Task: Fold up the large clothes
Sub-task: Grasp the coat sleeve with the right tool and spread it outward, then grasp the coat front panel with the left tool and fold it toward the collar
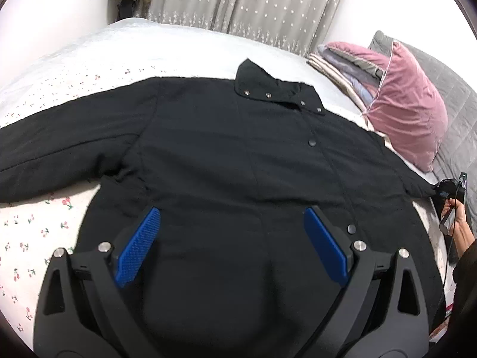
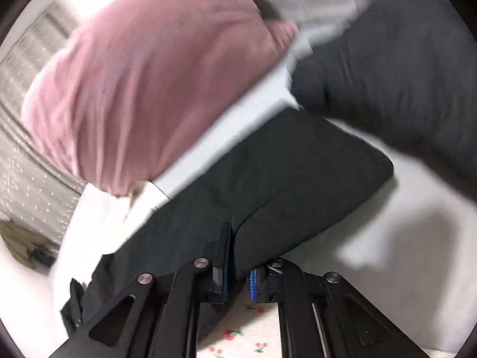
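Note:
A large black jacket (image 1: 226, 155) lies face up on the bed, front snapped shut, collar at the far side, left sleeve (image 1: 59, 149) stretched out to the left. My left gripper (image 1: 231, 217) is open and empty, hovering over the jacket's lower front. My right gripper (image 2: 238, 256) is shut on the jacket's right sleeve (image 2: 268, 185) and holds it just off the bed. In the left wrist view the right gripper (image 1: 447, 192) shows at the far right, at the sleeve's end.
A pink pillow (image 1: 408, 107) (image 2: 143, 83) and folded blankets (image 1: 342, 65) lie at the bed's right end. A dark grey cushion (image 2: 402, 68) sits beyond the sleeve. The cherry-print sheet (image 1: 35, 232) is bare at left. Curtains (image 1: 253, 3) hang behind.

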{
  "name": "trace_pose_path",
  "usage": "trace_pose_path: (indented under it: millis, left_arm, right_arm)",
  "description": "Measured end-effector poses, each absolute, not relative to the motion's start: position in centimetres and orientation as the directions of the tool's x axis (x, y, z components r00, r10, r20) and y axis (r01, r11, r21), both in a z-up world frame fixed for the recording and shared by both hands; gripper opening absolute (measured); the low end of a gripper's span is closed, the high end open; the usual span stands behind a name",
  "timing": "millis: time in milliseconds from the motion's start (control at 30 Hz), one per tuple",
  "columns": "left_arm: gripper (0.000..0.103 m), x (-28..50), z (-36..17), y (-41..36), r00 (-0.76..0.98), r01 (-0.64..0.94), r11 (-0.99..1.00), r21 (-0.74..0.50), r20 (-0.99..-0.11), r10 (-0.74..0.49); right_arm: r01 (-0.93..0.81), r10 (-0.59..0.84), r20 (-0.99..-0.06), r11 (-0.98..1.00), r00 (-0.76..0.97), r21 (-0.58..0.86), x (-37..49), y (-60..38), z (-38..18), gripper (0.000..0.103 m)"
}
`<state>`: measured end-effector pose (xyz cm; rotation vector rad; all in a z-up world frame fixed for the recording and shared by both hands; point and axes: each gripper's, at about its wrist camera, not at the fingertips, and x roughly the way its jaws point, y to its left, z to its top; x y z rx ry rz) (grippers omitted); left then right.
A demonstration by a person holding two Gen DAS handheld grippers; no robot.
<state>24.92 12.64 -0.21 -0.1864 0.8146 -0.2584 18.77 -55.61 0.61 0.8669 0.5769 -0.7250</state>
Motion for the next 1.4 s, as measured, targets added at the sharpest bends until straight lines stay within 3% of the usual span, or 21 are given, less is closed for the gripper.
trace_pose_path:
  millis: [233,467,633,833,867,967,1100,1233,1400]
  left_arm:
    - [0.097,25.1,0.9,14.8,0.666,0.147,0.937,-0.317,-0.668,-0.331]
    - [0.097,24.9,1.6,16.1,0.683,0.132,0.927,-0.350,-0.646,-0.341]
    - [0.097,24.8,1.5,16.3,0.682,0.133,0.928,-0.348,-0.648,-0.341]
    - [0.097,24.9,1.3,16.2,0.671,0.132,0.931,-0.339,-0.661,-0.336]
    - [0.097,25.0,1.2,16.1,0.668,0.132,0.932,-0.339,-0.664,-0.336]
    - [0.097,25.0,1.2,15.6,0.663,0.142,0.936,-0.322,-0.672,-0.331]
    - [0.097,25.0,1.2,14.7,0.651,0.153,0.940,-0.306,-0.685,-0.329]
    - [0.097,25.4,1.3,12.5,0.611,0.209,0.929,-0.306,-0.701,-0.368]
    - [0.097,27.6,0.8,9.1,0.545,0.259,0.909,-0.327,-0.728,-0.417]
  right_arm:
    - [0.673,-0.454,-0.548,0.674,0.702,0.304,21.7,-47.9,11.5,0.008]
    - [0.443,-0.394,-0.429,0.896,0.813,0.017,28.1,-33.7,18.1,0.008]
    - [0.188,-0.210,-0.505,0.978,0.837,-0.094,32.1,-23.1,16.2,0.010]
    - [-0.091,-0.011,-0.747,0.991,0.665,-0.095,35.5,-13.8,5.9,0.014]
    - [-0.107,-0.007,-0.777,0.990,0.629,-0.095,36.0,-13.2,4.3,0.019]
    - [-0.157,-0.006,-0.865,0.983,0.501,-0.098,36.7,-12.2,-1.6,0.051]
    - [-0.182,0.030,-0.856,0.980,0.516,-0.076,35.4,-12.3,-2.8,0.065]
    - [-0.169,0.154,-0.833,0.983,0.532,0.073,33.2,-15.3,-0.6,0.066]
    - [-0.076,0.186,-0.774,0.981,0.605,0.177,30.2,-20.4,1.4,0.067]
